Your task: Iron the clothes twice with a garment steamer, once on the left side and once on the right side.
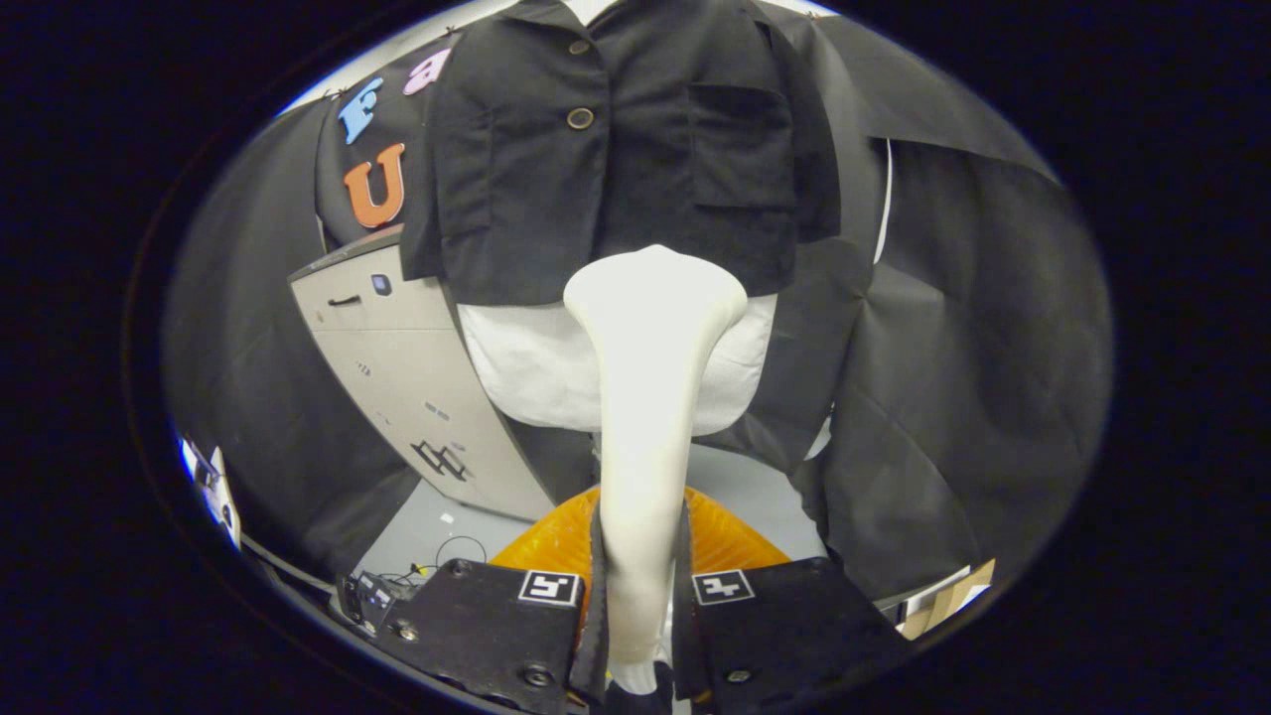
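A white garment steamer [645, 397] stands upright between my fingers, its handle clamped by both and its wide head reaching up to the hem of the garment. My gripper [637, 596] is shut on the steamer's handle. Beyond it hangs a black short-sleeved shirt [616, 149] with buttons and a chest pocket, worn over a white mannequin torso [526, 362]. The steamer head sits just below the shirt's lower edge, near its middle, apart from the cloth as far as I can tell.
A grey cabinet [417, 387] leans behind the mannequin on the left. An orange translucent base [725, 541] shows just ahead of the fingers. Cables [437, 566] lie on the grey floor. Black cloth walls surround the booth.
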Demonstrator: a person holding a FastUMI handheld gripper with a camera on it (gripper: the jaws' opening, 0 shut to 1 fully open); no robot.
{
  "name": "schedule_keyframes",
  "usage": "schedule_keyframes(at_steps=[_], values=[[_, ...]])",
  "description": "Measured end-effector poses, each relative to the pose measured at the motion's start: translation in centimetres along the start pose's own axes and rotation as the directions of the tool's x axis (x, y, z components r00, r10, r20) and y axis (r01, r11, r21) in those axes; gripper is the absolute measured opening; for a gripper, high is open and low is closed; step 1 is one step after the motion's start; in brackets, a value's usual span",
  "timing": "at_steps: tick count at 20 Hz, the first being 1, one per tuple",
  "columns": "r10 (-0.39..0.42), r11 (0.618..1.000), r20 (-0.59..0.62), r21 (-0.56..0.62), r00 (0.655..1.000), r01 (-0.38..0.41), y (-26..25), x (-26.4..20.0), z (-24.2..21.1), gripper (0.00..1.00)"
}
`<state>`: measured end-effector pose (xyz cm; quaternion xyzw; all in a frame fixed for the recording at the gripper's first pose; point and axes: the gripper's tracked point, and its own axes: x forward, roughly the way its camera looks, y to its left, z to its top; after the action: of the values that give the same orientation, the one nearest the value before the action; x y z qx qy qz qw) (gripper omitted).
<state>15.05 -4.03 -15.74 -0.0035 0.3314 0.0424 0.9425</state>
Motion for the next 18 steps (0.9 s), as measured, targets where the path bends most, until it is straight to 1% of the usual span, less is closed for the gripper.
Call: schedule_keyframes(at_steps=[4,9,11,18], values=[[-0.031,0.999,0.041,0.014,0.999,0.030,2.0,-5.3,-1.2,0.28],[-0.060,0.997,0.097,0.061,0.994,0.054,4.2,-11.8,-2.6,0.28],[-0.062,0.998,0.113,0.039,0.992,0.058,4.9,-13.9,-3.2,0.28],[-0.073,0.997,0.131,-0.002,0.989,0.074,6.9,-18.5,-3.4,0.28]])
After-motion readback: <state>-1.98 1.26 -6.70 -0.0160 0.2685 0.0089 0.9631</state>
